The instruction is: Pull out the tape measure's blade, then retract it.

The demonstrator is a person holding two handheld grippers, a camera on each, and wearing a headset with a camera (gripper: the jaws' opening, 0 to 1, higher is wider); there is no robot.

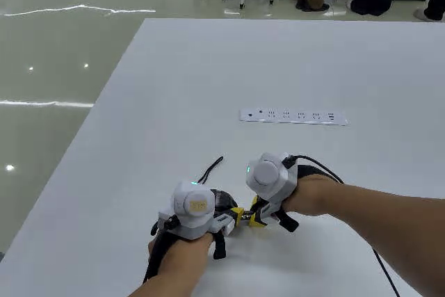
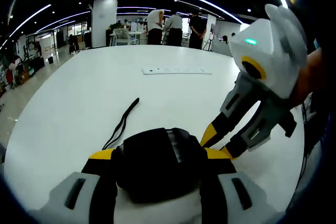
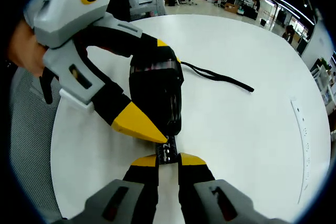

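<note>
A black tape measure [image 2: 157, 169] lies on the white table [image 1: 278, 67], gripped across its body by my left gripper [image 2: 160, 156], whose yellow-tipped jaws are shut on its two sides. Its black wrist strap [image 3: 220, 78] trails away over the table. My right gripper [image 3: 168, 159] is shut on the end of the blade [image 3: 167, 152], which sticks out only a short way from the case [image 3: 156, 90]. In the head view the left gripper [image 1: 224, 219] and the right gripper [image 1: 250, 215] meet tip to tip near the table's front edge, with the tape measure [image 1: 224, 201] between them.
A white power strip [image 1: 293, 116] lies flat in the middle of the table, well beyond the grippers. A black cable [image 1: 327, 172] runs from the right gripper along the forearm. Office chairs and standing people are past the far edge.
</note>
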